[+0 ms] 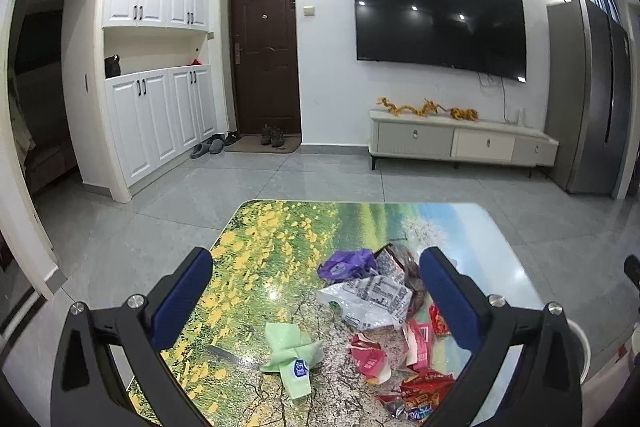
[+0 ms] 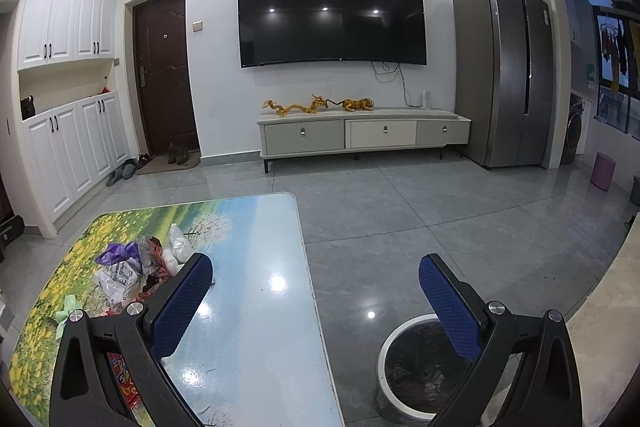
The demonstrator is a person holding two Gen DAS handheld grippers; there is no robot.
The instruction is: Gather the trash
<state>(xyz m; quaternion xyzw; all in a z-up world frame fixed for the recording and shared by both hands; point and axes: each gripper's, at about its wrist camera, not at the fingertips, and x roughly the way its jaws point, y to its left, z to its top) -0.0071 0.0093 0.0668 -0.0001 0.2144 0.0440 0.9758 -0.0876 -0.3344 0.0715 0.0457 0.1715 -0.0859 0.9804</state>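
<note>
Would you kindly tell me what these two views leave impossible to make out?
- Left wrist view: the red wrappers run behind the left tongs' right finger, so their full count is unclear.
- Right wrist view: the trash bin is cut off by the bottom edge and the right tongs; its contents are too dark.
- Print on the white wrapper is too small.

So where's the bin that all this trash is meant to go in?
The bin stands on the floor just right of the table, low in the right wrist view, beneath the open right gripper.
</note>
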